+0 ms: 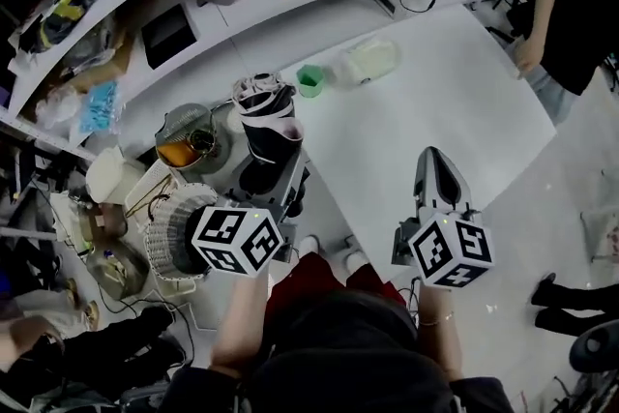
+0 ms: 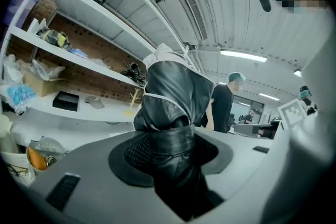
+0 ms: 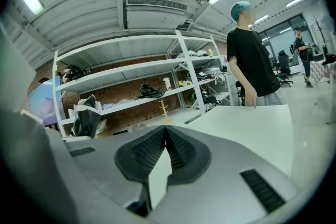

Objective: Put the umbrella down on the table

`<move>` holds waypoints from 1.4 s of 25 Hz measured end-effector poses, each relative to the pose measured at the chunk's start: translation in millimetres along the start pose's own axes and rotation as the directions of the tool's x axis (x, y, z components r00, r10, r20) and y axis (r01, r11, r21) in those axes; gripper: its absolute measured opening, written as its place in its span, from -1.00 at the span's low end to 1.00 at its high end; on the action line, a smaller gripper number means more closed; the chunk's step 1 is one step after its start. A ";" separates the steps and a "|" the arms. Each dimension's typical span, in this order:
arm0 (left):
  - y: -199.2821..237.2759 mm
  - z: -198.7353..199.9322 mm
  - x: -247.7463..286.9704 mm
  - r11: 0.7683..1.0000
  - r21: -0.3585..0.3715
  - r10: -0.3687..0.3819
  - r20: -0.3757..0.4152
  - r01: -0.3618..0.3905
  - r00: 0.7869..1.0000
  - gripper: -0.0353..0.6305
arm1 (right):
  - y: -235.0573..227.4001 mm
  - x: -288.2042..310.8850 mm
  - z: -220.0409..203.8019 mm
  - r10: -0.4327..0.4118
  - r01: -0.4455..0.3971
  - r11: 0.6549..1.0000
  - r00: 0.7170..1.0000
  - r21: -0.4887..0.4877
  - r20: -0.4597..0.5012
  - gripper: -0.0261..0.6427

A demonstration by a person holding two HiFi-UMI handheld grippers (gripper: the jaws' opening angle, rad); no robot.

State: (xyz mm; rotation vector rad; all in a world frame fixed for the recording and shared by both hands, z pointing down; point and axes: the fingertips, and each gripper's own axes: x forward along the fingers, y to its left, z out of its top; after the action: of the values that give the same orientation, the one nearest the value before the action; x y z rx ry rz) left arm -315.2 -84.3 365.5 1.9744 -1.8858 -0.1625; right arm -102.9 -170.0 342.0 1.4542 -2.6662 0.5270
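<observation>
The folded umbrella (image 1: 263,111) is black with white trim and stands upright left of the white table (image 1: 455,102), off its edge. My left gripper (image 1: 275,177) is shut on the umbrella's lower part. In the left gripper view the umbrella (image 2: 170,97) fills the gap between the dark pads (image 2: 135,153), and my left gripper (image 2: 173,140) clamps it. My right gripper (image 1: 433,162) hovers over the table's near edge with its jaws together and nothing in them. In the right gripper view my right gripper (image 3: 164,132) is shut, and the umbrella (image 3: 85,115) shows at the far left.
A green cup (image 1: 309,80) and a clear plastic container (image 1: 368,61) sit on the table's far left part. A person in black (image 1: 578,0) stands at its far right corner. Cluttered shelves, a metal bowl (image 1: 186,142) and a white basket (image 1: 169,232) crowd the left side.
</observation>
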 end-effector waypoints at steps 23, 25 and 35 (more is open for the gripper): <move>-126.5 -52.2 80.6 0.870 0.077 -0.448 -0.287 0.487 0.847 -0.30 | -97.3 -121.4 -20.6 -0.498 0.485 0.862 0.865 0.149 0.062 -0.87; -152.6 -71.4 88.4 0.851 0.090 -0.465 -0.326 0.517 0.823 -0.30 | -119.2 -137.5 -28.7 -0.524 0.509 0.844 0.850 0.170 0.055 -0.87; -188.8 -124.7 114.8 0.789 0.076 -0.501 -0.494 0.610 0.711 -0.30 | -139.0 -152.1 -46.4 -0.602 0.589 0.783 0.799 0.199 0.005 -0.87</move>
State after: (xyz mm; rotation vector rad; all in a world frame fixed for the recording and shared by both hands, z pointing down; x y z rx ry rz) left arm -85.9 -169.6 432.3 2.4362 -1.0009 0.3497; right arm 91.0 -101.5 390.6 2.2703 -2.0385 0.6788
